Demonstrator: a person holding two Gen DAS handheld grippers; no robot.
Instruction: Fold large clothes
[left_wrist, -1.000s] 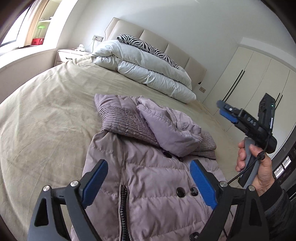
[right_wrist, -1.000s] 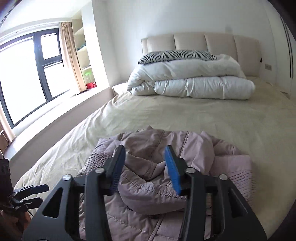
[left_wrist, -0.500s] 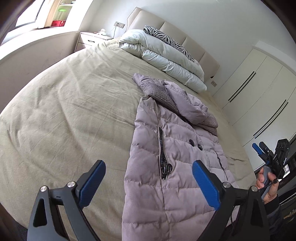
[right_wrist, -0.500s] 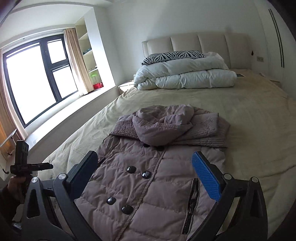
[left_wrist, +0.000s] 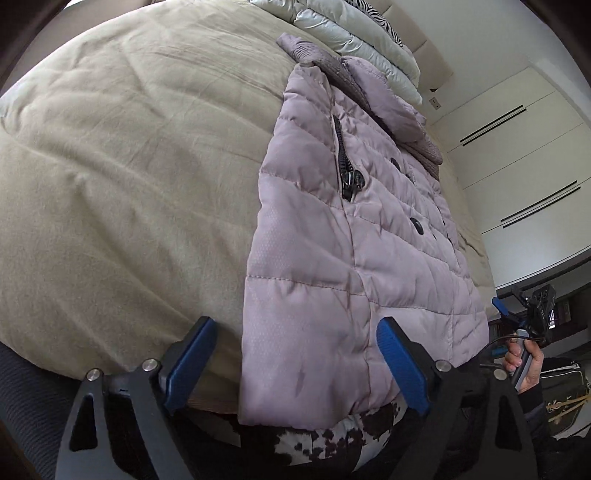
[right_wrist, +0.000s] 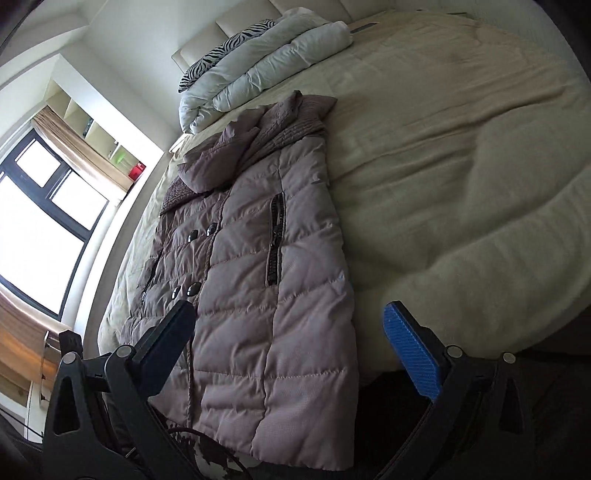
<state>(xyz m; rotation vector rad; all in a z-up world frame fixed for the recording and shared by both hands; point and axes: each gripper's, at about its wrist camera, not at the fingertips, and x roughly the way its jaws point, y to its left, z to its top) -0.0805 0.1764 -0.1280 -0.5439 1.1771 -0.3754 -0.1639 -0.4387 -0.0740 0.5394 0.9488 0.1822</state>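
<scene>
A wide bed under a wrinkled beige cover (right_wrist: 461, 122) fills the room. At its head lies a folded white puffy duvet (right_wrist: 266, 62), with a zebra-striped pillow (right_wrist: 225, 48) on top against the padded cream headboard (right_wrist: 236, 26). White wardrobe doors with dark slot handles (left_wrist: 517, 155) stand to one side, a black-framed window with tan curtains (right_wrist: 40, 221) to the other.

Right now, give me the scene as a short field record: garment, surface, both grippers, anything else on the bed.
garment: mauve quilted puffer coat, lying front up, sleeves tucked in, hood at the far end, hem hanging over the near bed edge
surface: bed with beige cover
left gripper: jaws closing, astride the coat's hem corner, pads not on the fabric
right gripper: open, astride the other hem corner, no contact seen
other: folded white duvet with a zebra-print pillow at the headboard
fold progress: lengthwise fold not yet made
</scene>
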